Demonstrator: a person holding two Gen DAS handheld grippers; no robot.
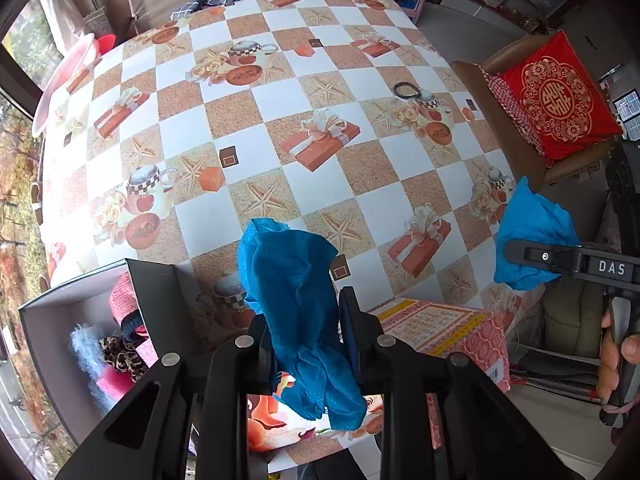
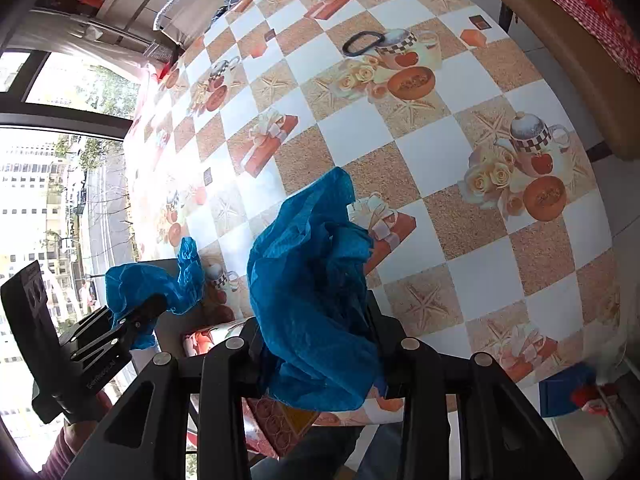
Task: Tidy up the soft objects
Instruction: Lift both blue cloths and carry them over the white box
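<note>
My left gripper is shut on a crumpled blue cloth, held above the near table edge. My right gripper is shut on a second blue cloth, also lifted off the table. Each gripper shows in the other's view: the right one at the far right with its cloth, the left one at the lower left with its cloth. An open box at my lower left holds several soft items: pink, leopard-print and pale blue fluffy ones.
The table has a checkered printed cover. A black ring lies far right on it, also in the right wrist view. A red patterned box sits at the near edge. A chair with a red cushion stands right.
</note>
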